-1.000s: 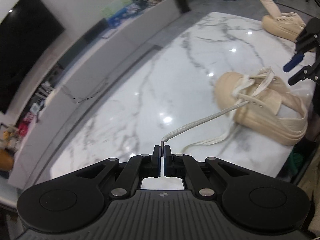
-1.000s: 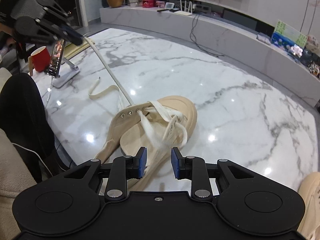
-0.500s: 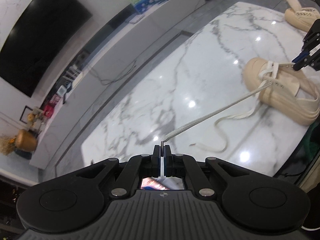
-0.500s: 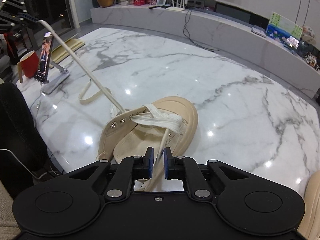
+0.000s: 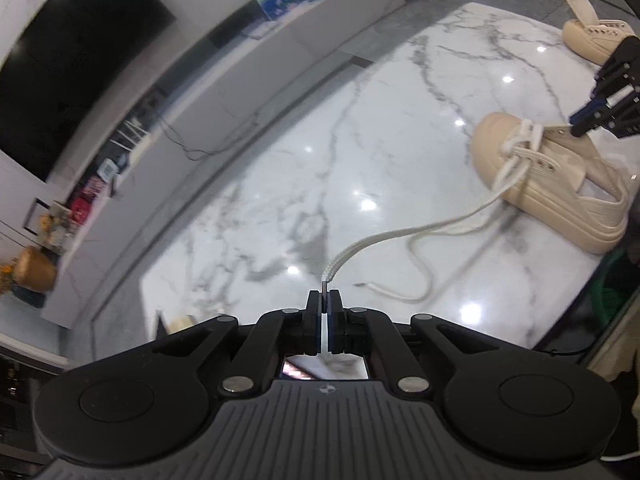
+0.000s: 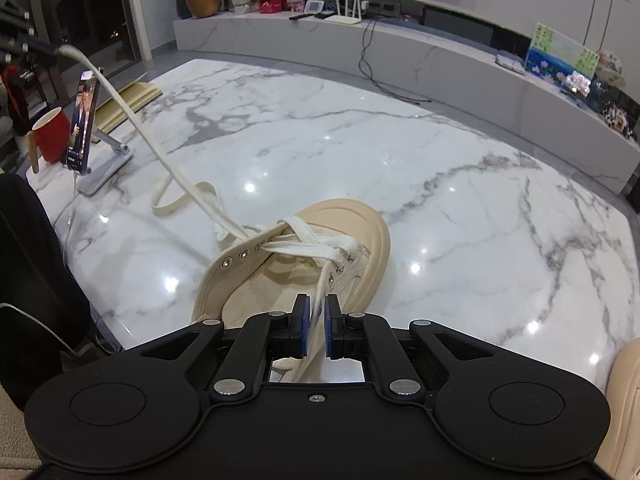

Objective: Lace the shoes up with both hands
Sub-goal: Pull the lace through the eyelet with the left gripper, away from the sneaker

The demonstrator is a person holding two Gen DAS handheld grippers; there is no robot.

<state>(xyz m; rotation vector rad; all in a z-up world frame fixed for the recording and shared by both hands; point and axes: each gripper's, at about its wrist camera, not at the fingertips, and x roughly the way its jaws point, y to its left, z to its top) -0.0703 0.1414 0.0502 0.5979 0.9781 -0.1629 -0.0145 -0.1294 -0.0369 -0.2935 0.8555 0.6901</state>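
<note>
A beige sneaker (image 6: 344, 240) lies on the white marble table (image 6: 440, 184), toe pointing away from me. Its white lace (image 6: 308, 246) crosses the front eyelets. My right gripper (image 6: 316, 314) sits just above the tongue, shut on the lace strand that comes out of the right-side eyelets. Far to the left and raised, my left gripper (image 5: 324, 300) is shut on the tip of the other lace end (image 5: 360, 246). That strand runs in a slightly sagging line to the sneaker (image 5: 552, 184). The left gripper (image 6: 40, 46) shows at the upper left of the right wrist view.
A second beige shoe (image 5: 592, 38) stands at the table's far corner, its edge also visible (image 6: 624, 400). A phone on a stand (image 6: 84, 120), a red mug (image 6: 50, 140) and a flat yellow pad (image 6: 128, 100) occupy the left end. A loose lace loop (image 5: 420, 264) lies on the marble.
My right gripper went from open above the tongue to shut on the lace strand. My left gripper drew its lace end farther from the sneaker; the strand now sags a little.
</note>
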